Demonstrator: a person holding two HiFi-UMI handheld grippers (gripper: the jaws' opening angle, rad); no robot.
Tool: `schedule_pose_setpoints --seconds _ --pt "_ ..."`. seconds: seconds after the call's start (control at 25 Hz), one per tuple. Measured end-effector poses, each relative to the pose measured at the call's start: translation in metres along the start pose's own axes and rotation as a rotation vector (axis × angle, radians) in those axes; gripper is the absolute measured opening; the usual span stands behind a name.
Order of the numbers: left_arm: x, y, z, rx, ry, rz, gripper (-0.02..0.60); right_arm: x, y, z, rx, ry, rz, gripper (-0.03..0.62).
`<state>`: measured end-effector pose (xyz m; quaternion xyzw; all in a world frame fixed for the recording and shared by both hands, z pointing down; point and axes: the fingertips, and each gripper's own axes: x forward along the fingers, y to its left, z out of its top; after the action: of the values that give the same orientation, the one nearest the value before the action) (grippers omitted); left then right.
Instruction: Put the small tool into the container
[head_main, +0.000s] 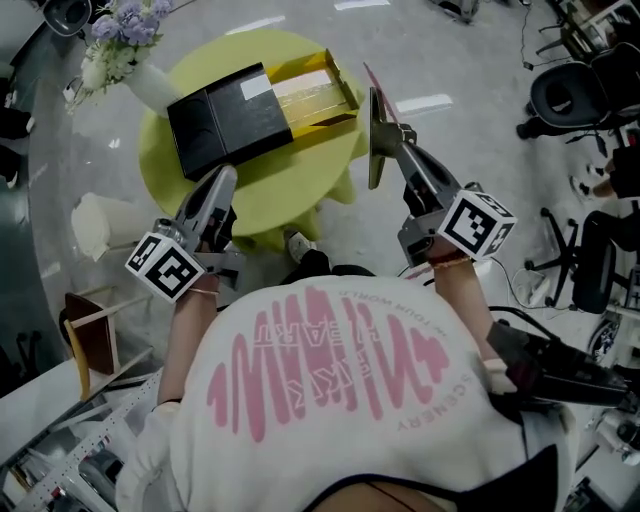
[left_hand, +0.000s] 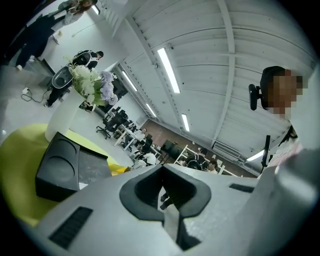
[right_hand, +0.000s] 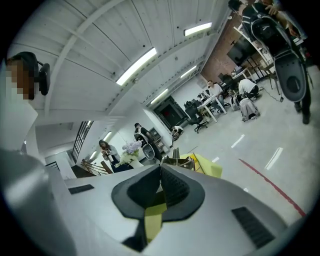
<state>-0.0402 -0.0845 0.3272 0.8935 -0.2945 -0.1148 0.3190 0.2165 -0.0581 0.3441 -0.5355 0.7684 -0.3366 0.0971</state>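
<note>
A round yellow-green table (head_main: 300, 190) carries a black tray (head_main: 225, 118) and, touching its right end, an open gold box (head_main: 312, 90). My right gripper (head_main: 388, 135) hangs just off the table's right edge, shut on a thin flat panel (head_main: 374, 140) that stands on edge with a pink rim on top. My left gripper (head_main: 224, 178) sits at the table's near left edge, shut with nothing in it. The black tray (left_hand: 60, 167) with round recesses shows at the left gripper view's lower left. The gold box (right_hand: 176, 162) lies just past the right gripper's tips (right_hand: 161, 167).
A white vase of flowers (head_main: 125, 40) stands at the table's far left edge. A white stool (head_main: 100, 225) and a wooden chair (head_main: 90, 340) are on the floor at left. Office chairs (head_main: 570, 90) and cables crowd the right side.
</note>
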Motion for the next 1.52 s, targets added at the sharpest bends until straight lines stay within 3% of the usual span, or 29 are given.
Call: schedule_pose_setpoints --seconds 0.76,1.52 --pt "0.025 0.087 0.059 -0.026 -0.052 0.064 0.008 0.124 -0.008 0.018 -0.01 0.09 0.015 0.011" --pt "0.008 0.131 0.078 -0.035 -0.108 0.156 0.008 0.199 -0.037 0.004 -0.031 0.192 -0.01 0.011"
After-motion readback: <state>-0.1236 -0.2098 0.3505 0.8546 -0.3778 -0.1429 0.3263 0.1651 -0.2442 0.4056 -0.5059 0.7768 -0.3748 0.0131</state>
